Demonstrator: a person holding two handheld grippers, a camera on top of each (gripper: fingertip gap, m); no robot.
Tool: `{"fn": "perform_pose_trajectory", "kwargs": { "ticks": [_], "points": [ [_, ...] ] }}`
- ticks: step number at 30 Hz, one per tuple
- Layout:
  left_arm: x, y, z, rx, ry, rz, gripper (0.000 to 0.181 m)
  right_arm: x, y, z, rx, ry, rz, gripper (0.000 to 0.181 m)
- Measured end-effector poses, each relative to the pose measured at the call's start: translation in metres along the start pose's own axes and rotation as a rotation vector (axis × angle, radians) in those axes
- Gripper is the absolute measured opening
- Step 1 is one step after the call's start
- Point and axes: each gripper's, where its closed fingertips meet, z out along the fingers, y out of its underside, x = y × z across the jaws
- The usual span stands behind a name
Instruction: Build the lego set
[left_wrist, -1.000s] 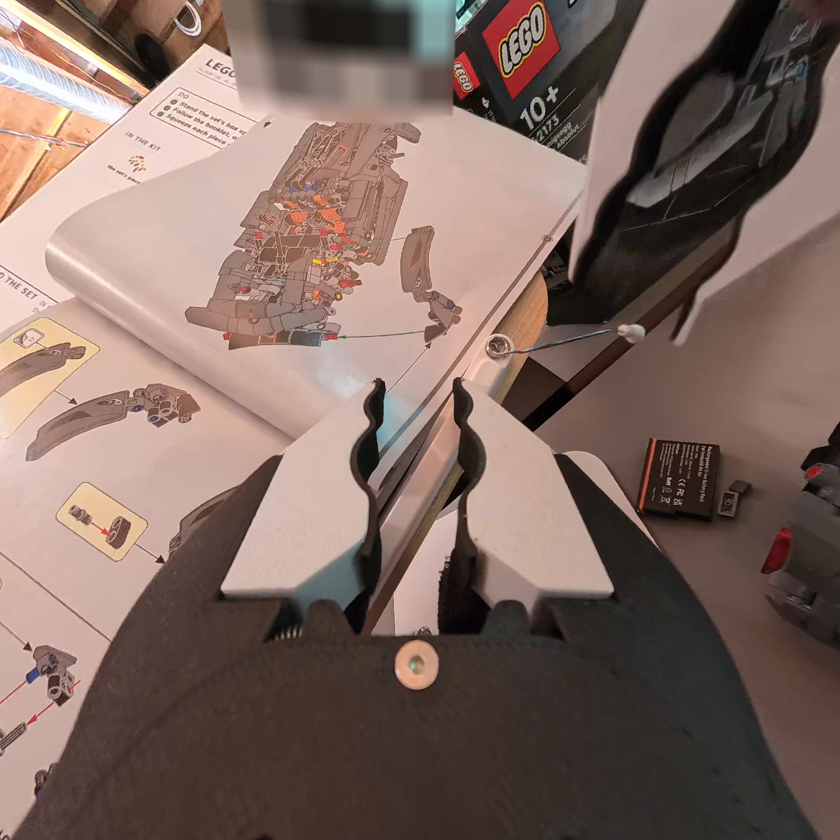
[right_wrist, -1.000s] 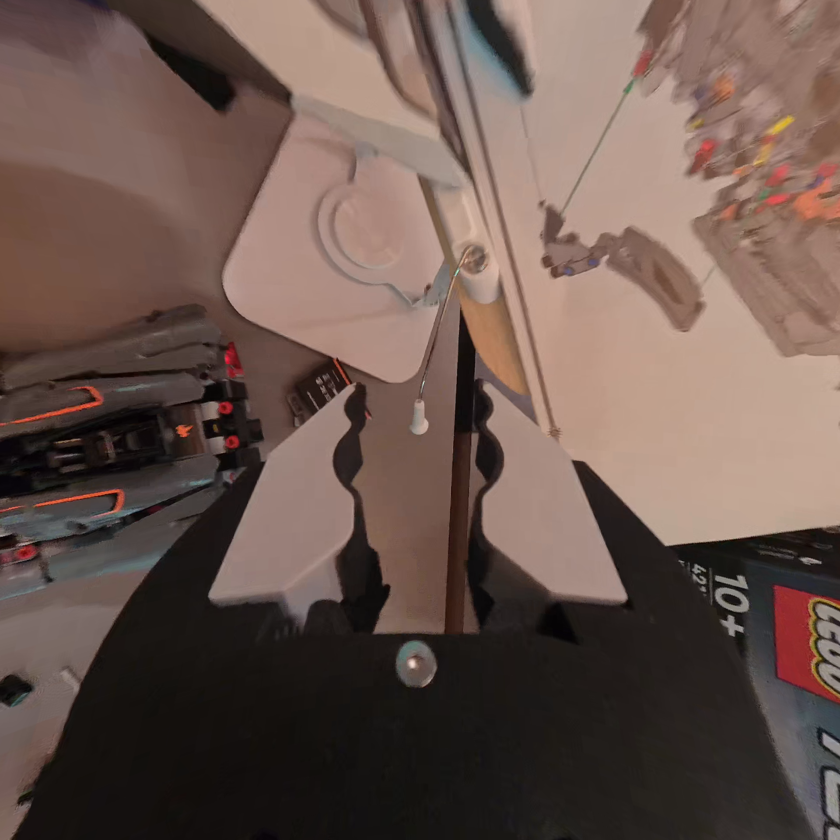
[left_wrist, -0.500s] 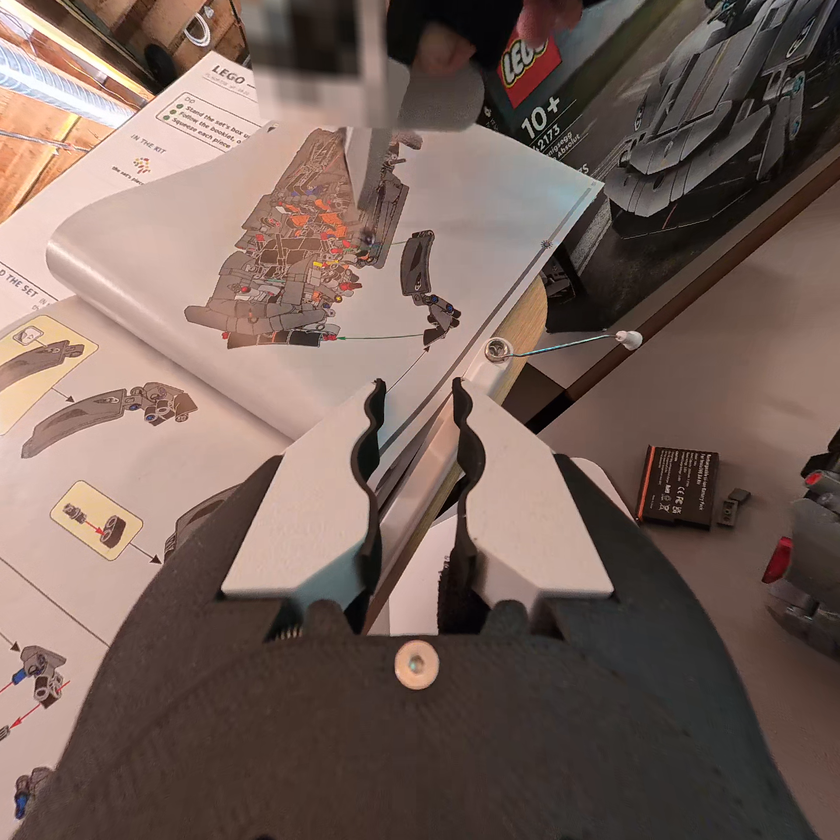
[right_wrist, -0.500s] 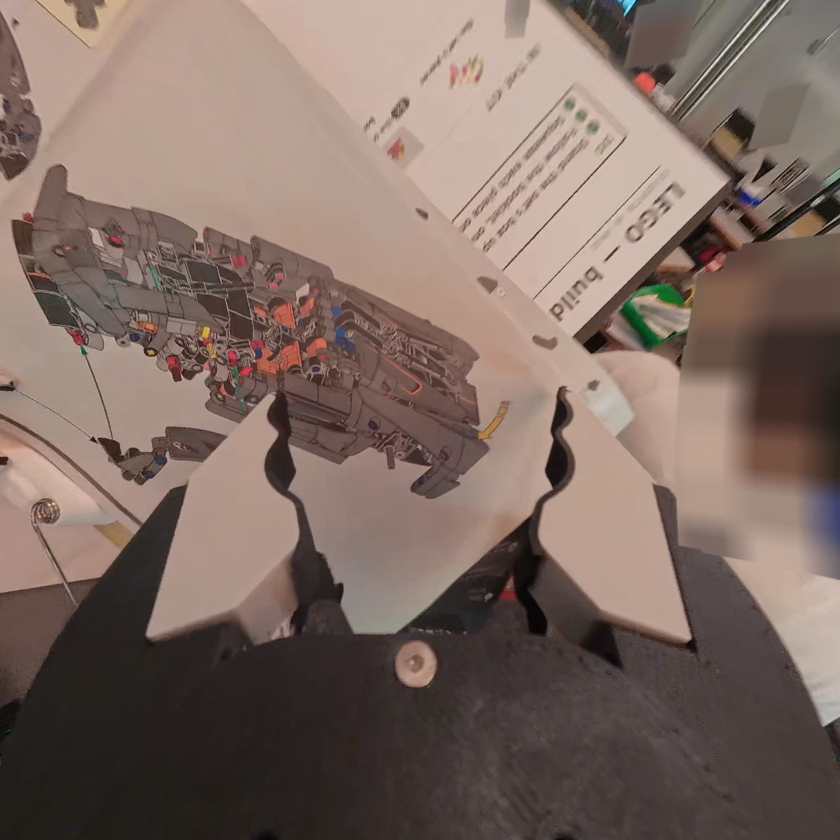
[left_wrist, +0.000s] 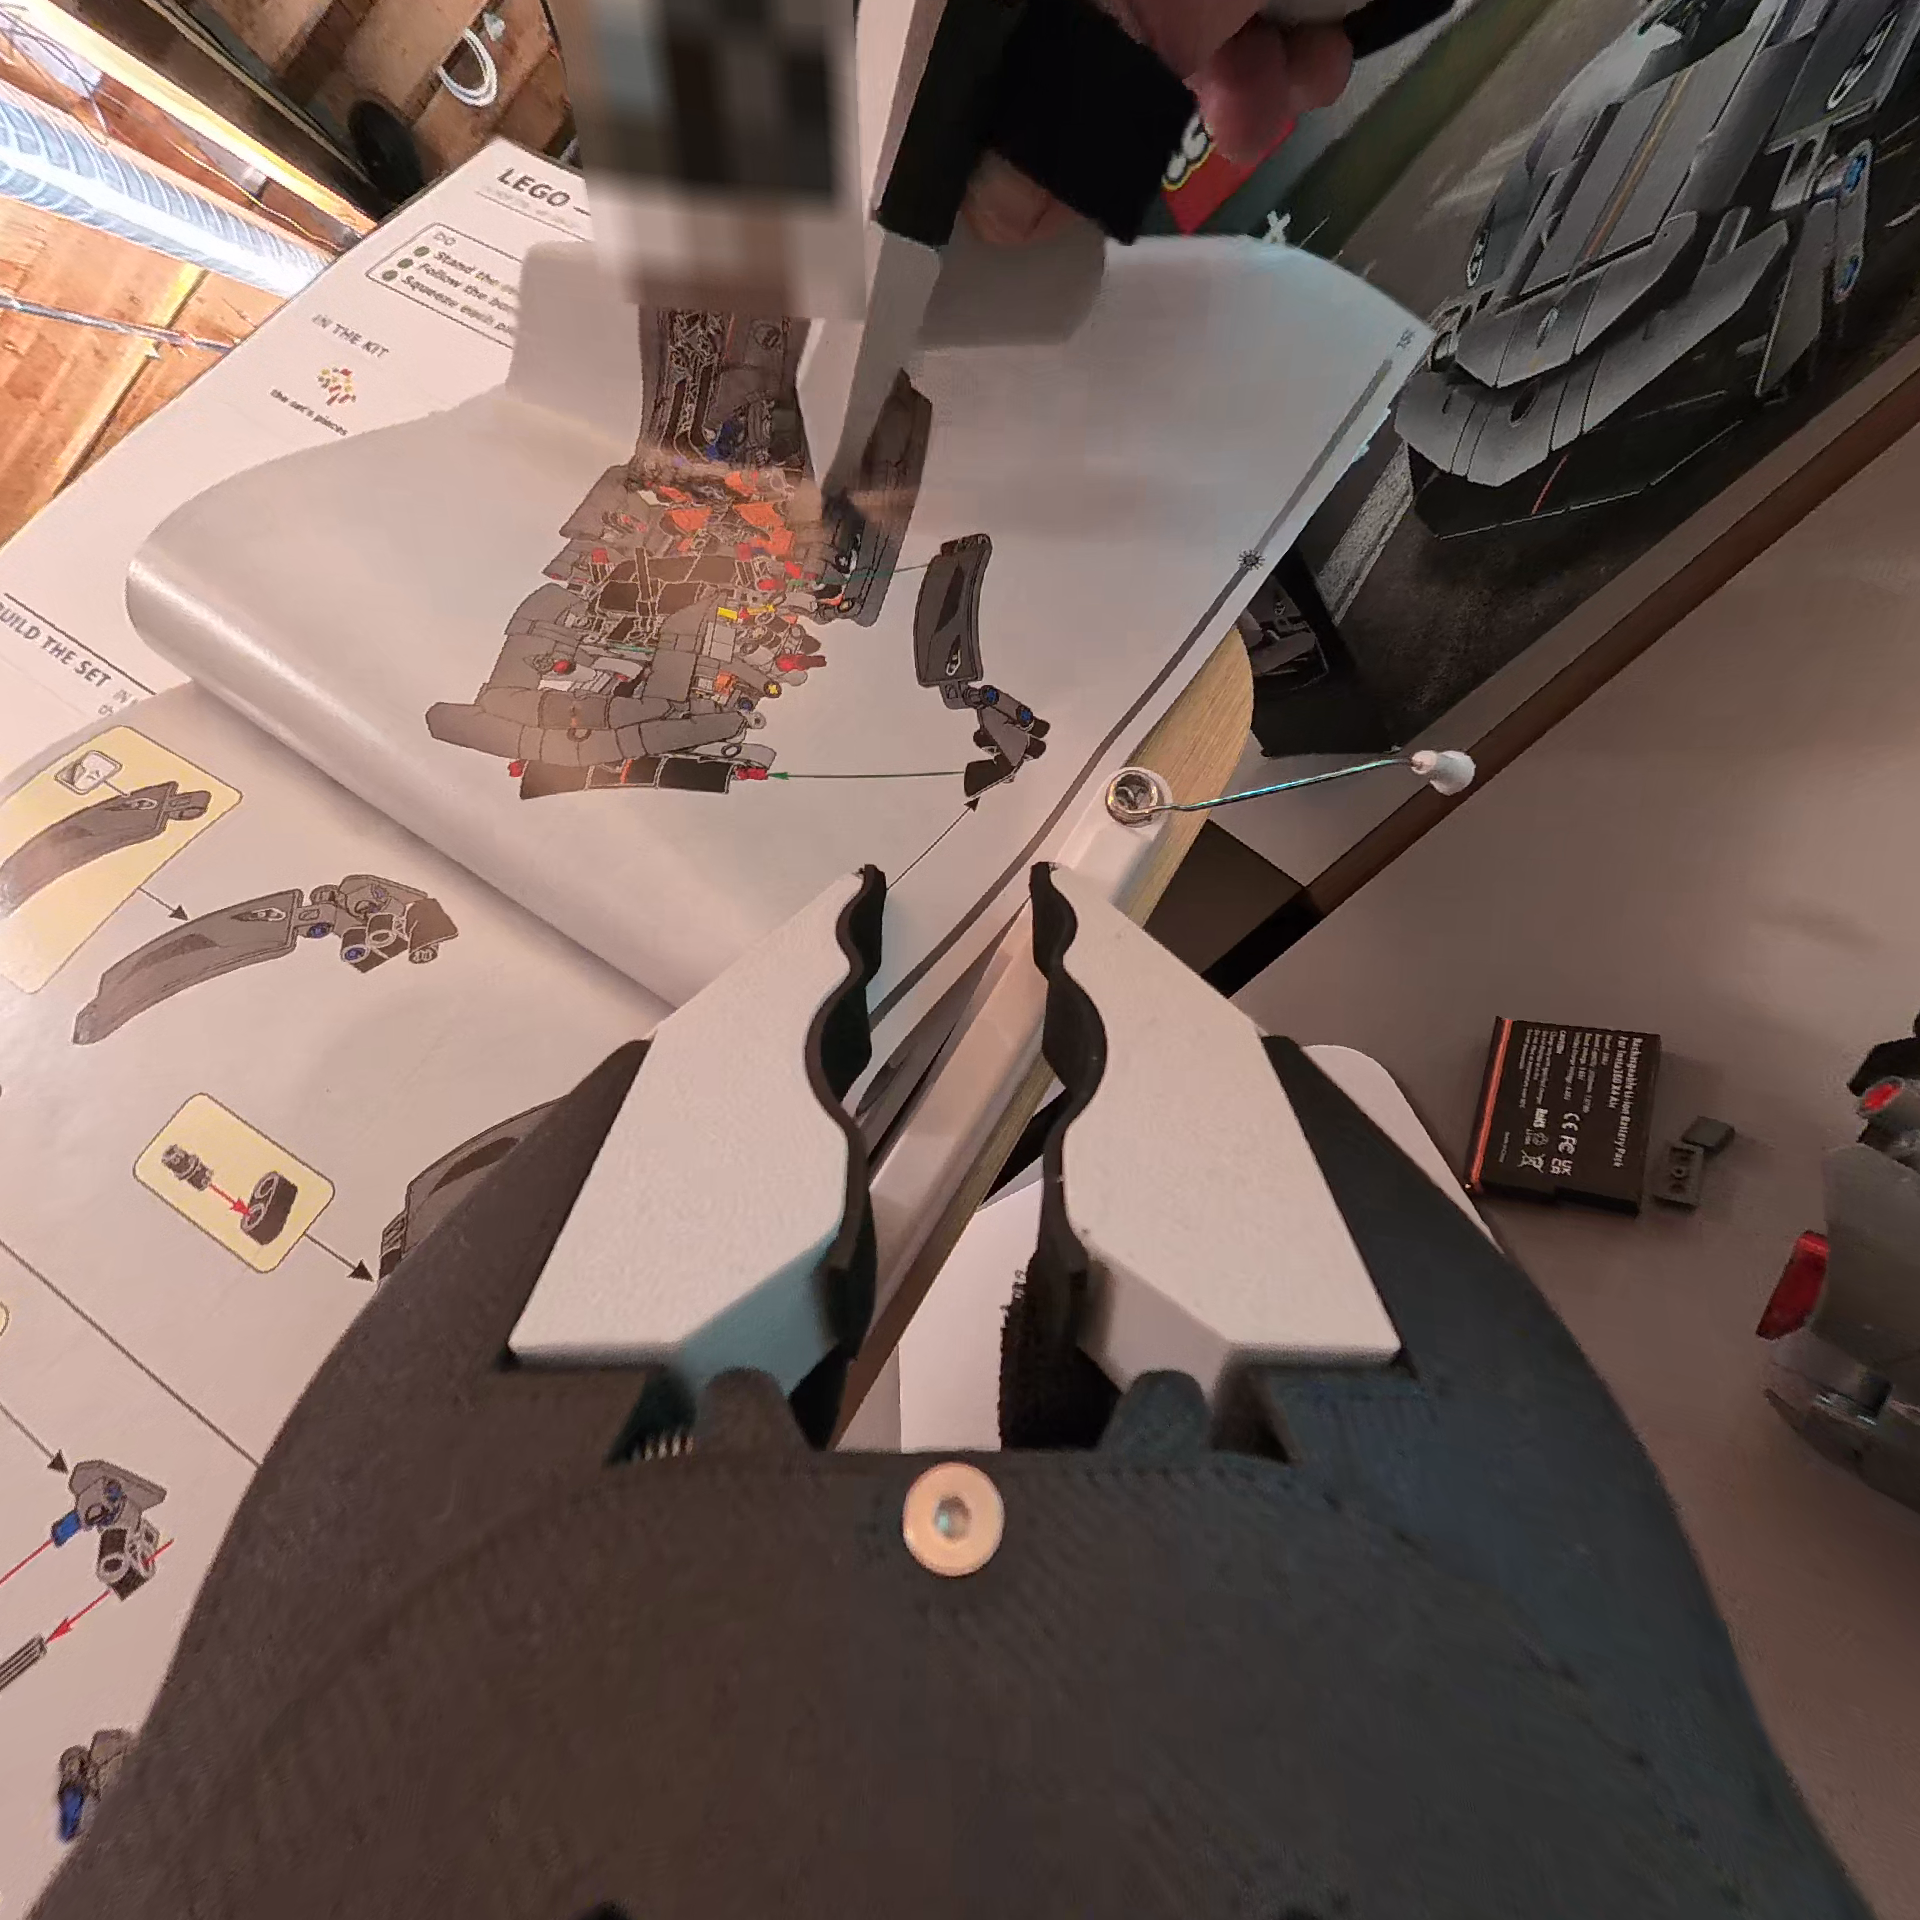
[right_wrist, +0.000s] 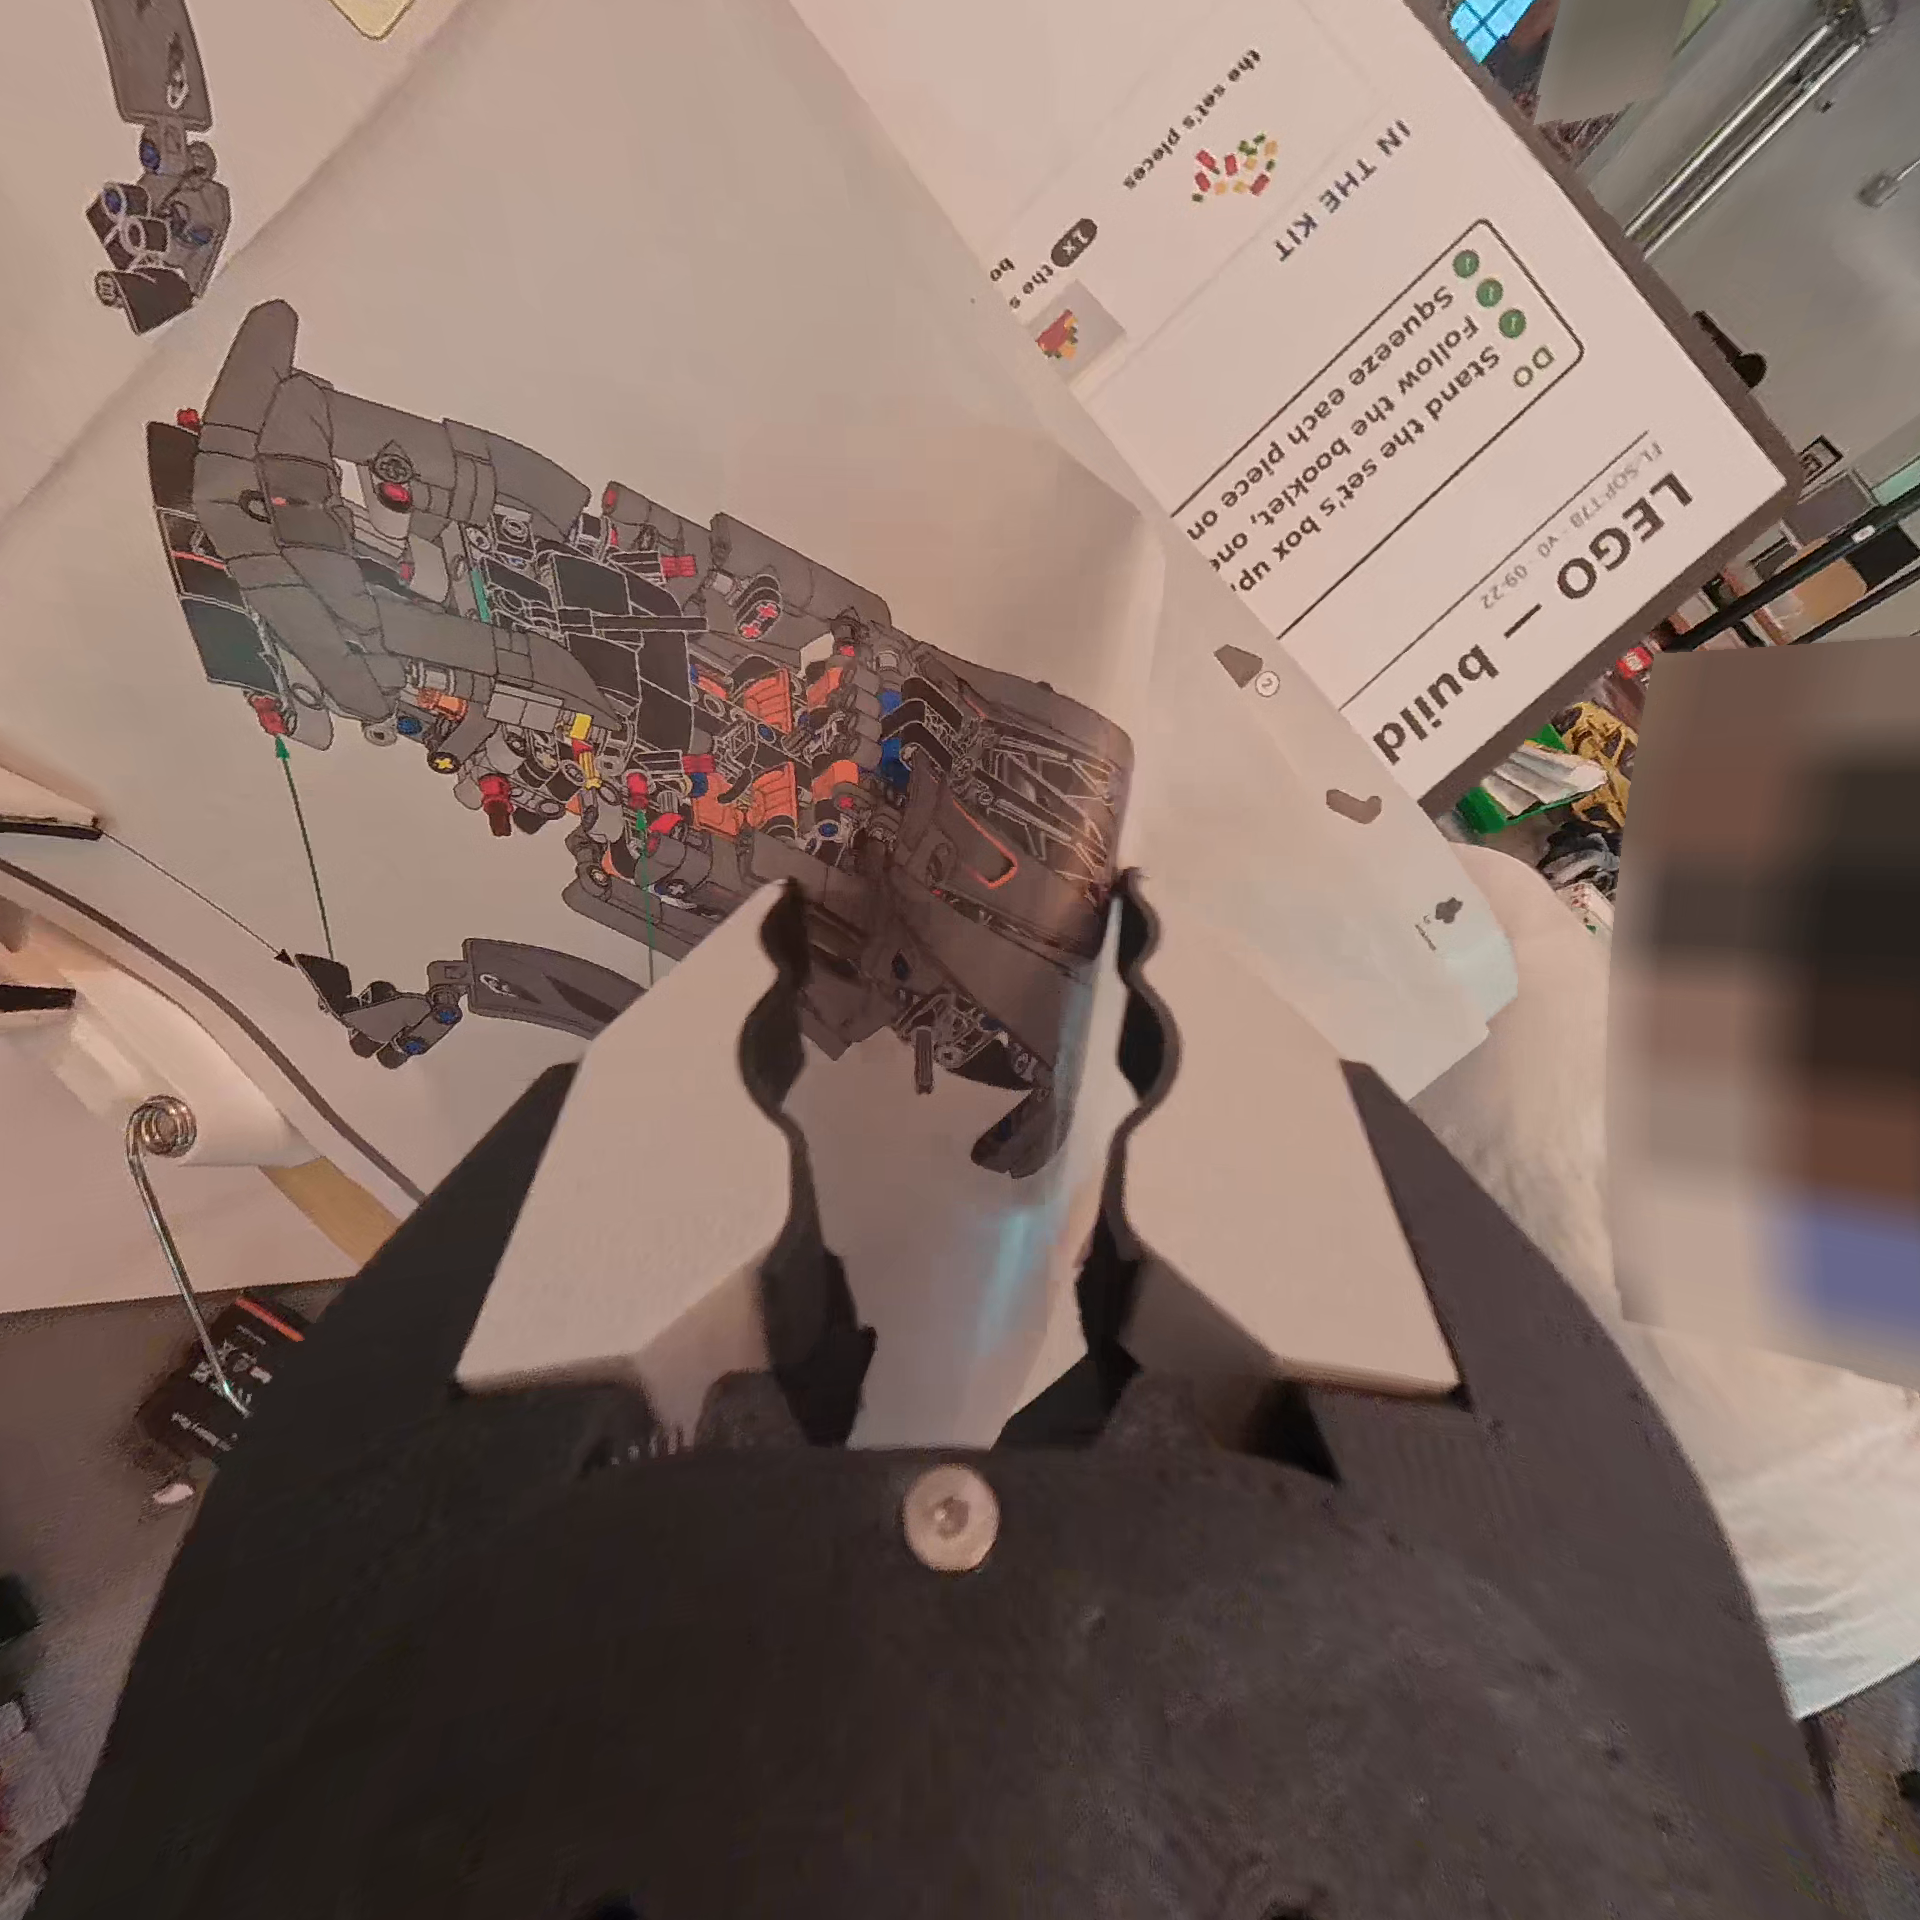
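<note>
On the table (left_wrist: 1714, 852): one set box (left_wrist: 1662, 312), one open instruction booklet (left_wrist: 416, 1039), its raised page (right_wrist: 623, 312) between the right gripper (right_wrist: 956, 904)'s parted jaws; left gripper (left_wrist: 956, 883) jaws narrowly apart astride the booklet's edge. One battery pack (left_wrist: 1564, 1127). Wood-panelled wall behind.

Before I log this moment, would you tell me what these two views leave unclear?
- Left wrist view: the partly built model is cut off by the right edge.
- Left wrist view: the right gripper is motion-blurred, so its contact with the booklet page is unclear.
- Right wrist view: the black battery pack is half hidden behind the gripper body.
</note>
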Motion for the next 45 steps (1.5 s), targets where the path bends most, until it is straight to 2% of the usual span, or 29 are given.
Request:
{"fn": "perform_pose_trajectory", "kwargs": {
  "ticks": [5, 9, 12, 13, 15, 17, 20, 23, 24, 27, 28, 30, 34, 36, 40, 43, 45],
  "points": [
    [0.001, 0.000, 0.000, 0.007, 0.012, 0.000, 0.026, -0.017, -0.007, -0.008, -0.011, -0.019, -0.100, 0.001],
    [0.002, -0.001, -0.002, 0.014, 0.026, 0.000, 0.029, -0.035, -0.025, -0.026, 0.001, -0.113, -0.083, 0.000],
    [0.002, -0.009, -0.008, 0.071, 0.040, -0.007, 0.034, -0.055, -0.047, -0.042, 0.012, -0.253, -0.001, 0.000],
    [0.002, -0.011, -0.009, 0.081, 0.056, -0.021, 0.042, -0.064, -0.056, -0.049, 0.017, -0.318, 0.030, 0.000],
    [-0.013, -0.024, -0.019, 0.170, -0.034, -0.035, 0.057, -0.079, -0.081, -0.063, 0.067, -0.430, 0.101, 0.000],
    [-0.028, -0.035, -0.030, 0.238, -0.120, -0.038, 0.080, -0.093, -0.104, -0.074, 0.102, -0.552, 0.212, 0.000],
    [-0.035, -0.055, -0.048, 0.354, -0.184, 0.001, 0.092, -0.112, -0.137, -0.085, 0.163, -0.709, 0.327, 0.000],
    [-0.042, -0.062, -0.052, 0.353, -0.292, 0.083, 0.102, -0.128, -0.165, -0.086, 0.218, -0.761, 0.367, 0.000],
    [-0.046, -0.062, -0.055, 0.356, -0.329, 0.085, 0.101, -0.133, -0.174, -0.085, 0.234, -0.775, 0.383, 0.003],
    [-0.073, -0.057, -0.070, 0.371, -0.461, -0.006, 0.063, -0.148, -0.193, -0.079, 0.266, -0.780, 0.379, 0.015],
    [-0.082, -0.055, -0.078, 0.396, -0.494, -0.042, 0.050, -0.151, -0.200, -0.078, 0.284, -0.775, 0.370, 0.025],
    [-0.094, -0.051, -0.086, 0.432, -0.464, -0.142, 0.037, -0.153, -0.211, -0.080, 0.315, -0.767, 0.365, 0.050],
    [-0.110, -0.043, -0.098, 0.527, -0.394, -0.316, 0.014, -0.134, -0.225, -0.088, 0.407, -0.681, 0.381, 0.056],
    [-0.120, -0.037, -0.103, 0.549, -0.399, -0.380, 0.011, -0.126, -0.225, -0.093, 0.452, -0.668, 0.403, 0.057],
    [-0.126, -0.037, -0.108, 0.574, -0.365, -0.401, 0.005, -0.112, -0.214, -0.093, 0.474, -0.613, 0.435, 0.062],
    [-0.129, -0.037, -0.109, 0.597, -0.334, -0.464, 0.000, -0.105, -0.210, -0.095, 0.515, -0.550, 0.419, 0.077],
    [-0.132, -0.035, -0.109, 0.611, -0.324, -0.513, 0.001, -0.091, -0.214, -0.107, 0.620, -0.471, 0.423, 0.087]
  ]
}}
